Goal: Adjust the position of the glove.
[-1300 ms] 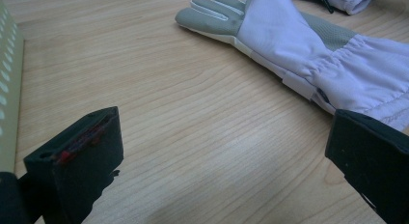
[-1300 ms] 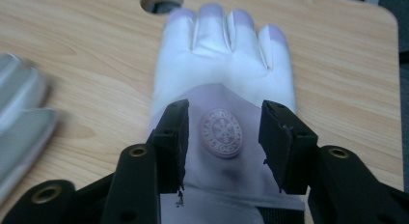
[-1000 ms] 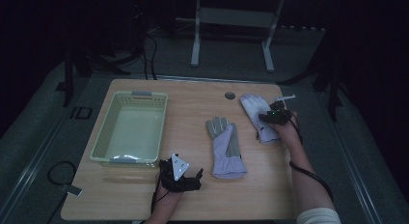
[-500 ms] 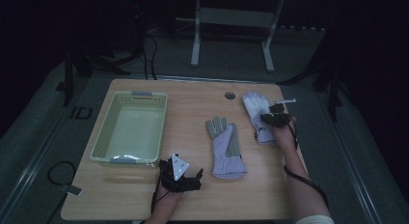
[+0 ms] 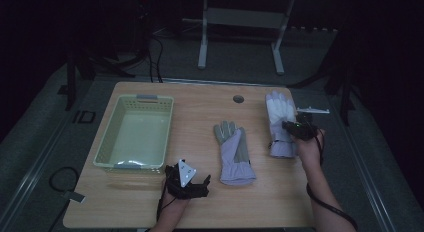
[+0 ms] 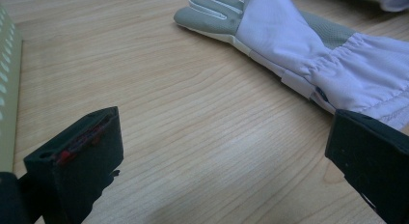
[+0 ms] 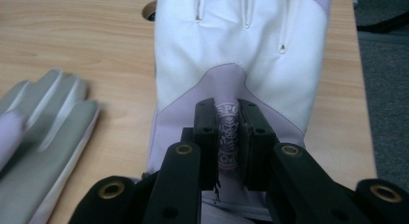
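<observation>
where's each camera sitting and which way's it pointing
High view: above the person's side, looking forward and down on the table; both forearms, left gripper, right gripper.
Left gripper view: rides the left gripper, looking low across the wood between its wide-apart jaws at the grey-palmed glove.
Right gripper view: rides the right gripper, jaws pinching the white glove.
Shared: both gloves lie in the high view.

You have a pale green basket (image 5: 134, 134) sitting on the left part of the wooden table (image 5: 200, 107), with a small round hole (image 5: 238, 99) in the tabletop near the far edge; beyond the table stands a grey metal frame (image 5: 240, 22) on the dark floor
</observation>
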`<state>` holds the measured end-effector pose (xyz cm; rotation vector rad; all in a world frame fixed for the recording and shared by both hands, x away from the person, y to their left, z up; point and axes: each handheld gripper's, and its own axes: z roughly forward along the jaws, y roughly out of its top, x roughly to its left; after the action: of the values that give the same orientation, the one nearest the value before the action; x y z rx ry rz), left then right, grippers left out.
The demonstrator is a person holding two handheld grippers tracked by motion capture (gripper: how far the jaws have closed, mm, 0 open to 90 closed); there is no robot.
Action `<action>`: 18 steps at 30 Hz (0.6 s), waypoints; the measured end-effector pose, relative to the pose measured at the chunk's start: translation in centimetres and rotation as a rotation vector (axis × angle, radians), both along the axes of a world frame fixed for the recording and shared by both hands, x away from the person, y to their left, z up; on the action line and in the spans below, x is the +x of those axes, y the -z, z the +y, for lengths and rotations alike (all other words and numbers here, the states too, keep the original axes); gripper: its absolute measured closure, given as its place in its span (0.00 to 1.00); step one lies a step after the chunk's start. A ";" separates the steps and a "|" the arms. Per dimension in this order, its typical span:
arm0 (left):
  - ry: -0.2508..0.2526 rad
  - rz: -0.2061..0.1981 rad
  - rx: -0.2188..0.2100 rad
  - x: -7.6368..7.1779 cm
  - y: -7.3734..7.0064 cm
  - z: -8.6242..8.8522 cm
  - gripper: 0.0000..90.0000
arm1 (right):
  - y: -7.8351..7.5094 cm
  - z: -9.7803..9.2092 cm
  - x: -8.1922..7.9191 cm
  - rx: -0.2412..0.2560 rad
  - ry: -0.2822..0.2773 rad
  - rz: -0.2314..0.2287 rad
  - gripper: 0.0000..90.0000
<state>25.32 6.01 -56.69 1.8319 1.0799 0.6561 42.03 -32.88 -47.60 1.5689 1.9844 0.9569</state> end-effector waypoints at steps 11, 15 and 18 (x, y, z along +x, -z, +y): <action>0.001 -0.003 0.007 0.0 0.0 -0.1 0.00 | -2.0 0.4 -6.3 0.019 0.011 -0.064 0.88; 0.001 -0.003 0.008 -0.1 0.0 -0.1 0.00 | -1.2 0.6 -7.6 0.012 0.018 -0.056 0.88; 0.003 -0.005 0.009 -0.1 0.0 -0.1 0.00 | -0.1 0.8 -7.9 0.027 0.024 -0.037 0.88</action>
<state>25.24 5.92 -56.68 1.8383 1.0719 0.6642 34.09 -32.10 -47.55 1.5745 1.9305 0.9997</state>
